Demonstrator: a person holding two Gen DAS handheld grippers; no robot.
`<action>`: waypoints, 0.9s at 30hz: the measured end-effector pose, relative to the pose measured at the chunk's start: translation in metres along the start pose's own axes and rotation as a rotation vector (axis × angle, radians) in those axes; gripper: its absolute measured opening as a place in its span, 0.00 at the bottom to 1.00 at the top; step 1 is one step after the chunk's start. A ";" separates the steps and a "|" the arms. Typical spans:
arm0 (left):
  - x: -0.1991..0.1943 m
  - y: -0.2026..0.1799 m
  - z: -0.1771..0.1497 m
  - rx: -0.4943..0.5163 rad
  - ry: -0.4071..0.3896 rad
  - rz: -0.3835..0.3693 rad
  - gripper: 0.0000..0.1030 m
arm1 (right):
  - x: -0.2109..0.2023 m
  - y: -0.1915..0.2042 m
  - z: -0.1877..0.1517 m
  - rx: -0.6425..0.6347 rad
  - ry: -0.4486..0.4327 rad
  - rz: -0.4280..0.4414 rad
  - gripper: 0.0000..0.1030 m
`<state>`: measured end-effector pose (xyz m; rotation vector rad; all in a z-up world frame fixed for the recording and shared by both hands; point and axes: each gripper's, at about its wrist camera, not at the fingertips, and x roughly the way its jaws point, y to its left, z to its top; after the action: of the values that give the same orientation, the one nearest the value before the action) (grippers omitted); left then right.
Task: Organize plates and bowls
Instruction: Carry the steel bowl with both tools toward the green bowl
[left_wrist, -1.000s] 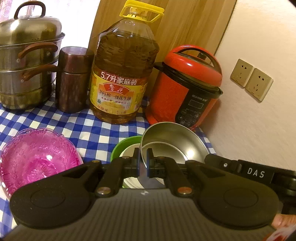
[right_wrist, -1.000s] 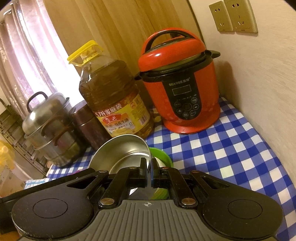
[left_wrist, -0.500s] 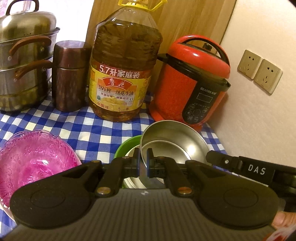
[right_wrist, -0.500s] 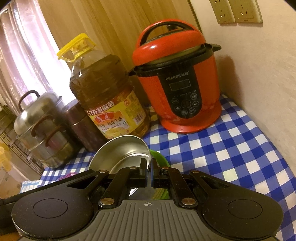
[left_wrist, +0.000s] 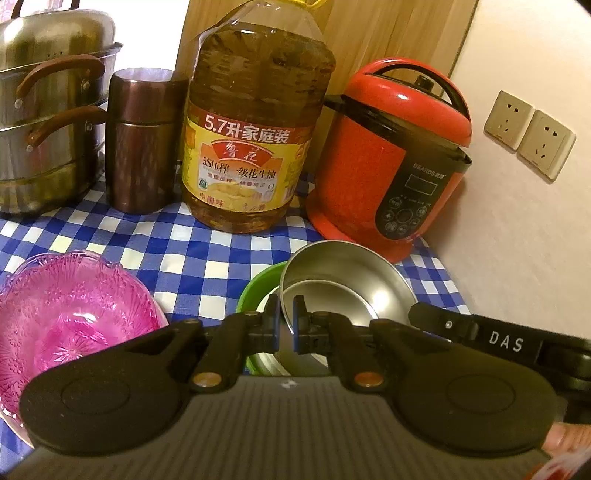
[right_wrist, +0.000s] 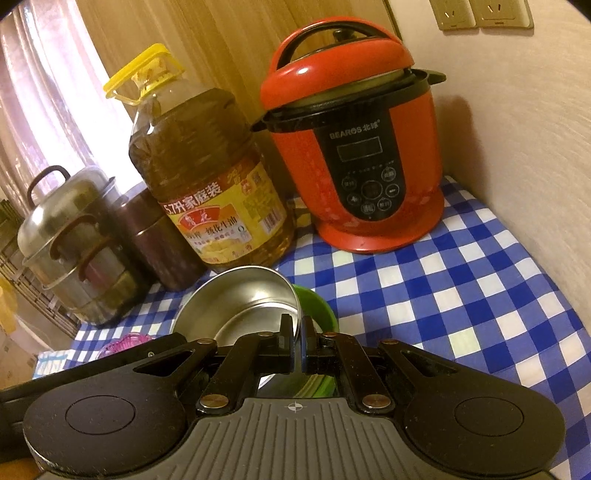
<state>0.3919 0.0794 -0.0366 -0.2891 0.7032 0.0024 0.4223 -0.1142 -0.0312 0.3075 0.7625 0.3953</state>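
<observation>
A steel bowl (left_wrist: 343, 280) is tilted over a green bowl (left_wrist: 258, 288) on the blue checked cloth. My left gripper (left_wrist: 285, 317) is shut on the steel bowl's left rim. My right gripper (right_wrist: 297, 332) is shut on its right rim; the steel bowl (right_wrist: 243, 299) and the green bowl (right_wrist: 317, 306) show in the right wrist view too. A pink glass bowl (left_wrist: 66, 317) sits to the left on the cloth, apart from both grippers.
At the back stand a steel steamer pot (left_wrist: 48, 110), a copper canister (left_wrist: 144, 140), a large oil bottle (left_wrist: 255, 129) and a red pressure cooker (left_wrist: 391, 162). The wall with sockets (left_wrist: 528, 136) is on the right. Bare cloth (right_wrist: 461, 288) lies right of the bowls.
Both grippers have moved forward with the steel bowl towards the bottle and cooker, which now look larger. Both grips stay the same.
</observation>
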 end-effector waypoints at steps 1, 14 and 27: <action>0.001 0.001 0.000 -0.003 0.002 0.000 0.05 | 0.001 0.000 0.000 -0.001 0.002 -0.001 0.03; 0.007 0.007 -0.001 -0.020 0.027 -0.001 0.05 | 0.011 0.000 0.000 -0.007 0.027 -0.011 0.03; 0.013 0.008 -0.004 -0.033 0.043 0.002 0.05 | 0.017 -0.006 -0.002 -0.008 0.053 -0.014 0.04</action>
<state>0.3989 0.0848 -0.0498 -0.3205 0.7463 0.0101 0.4335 -0.1116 -0.0458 0.2850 0.8140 0.3939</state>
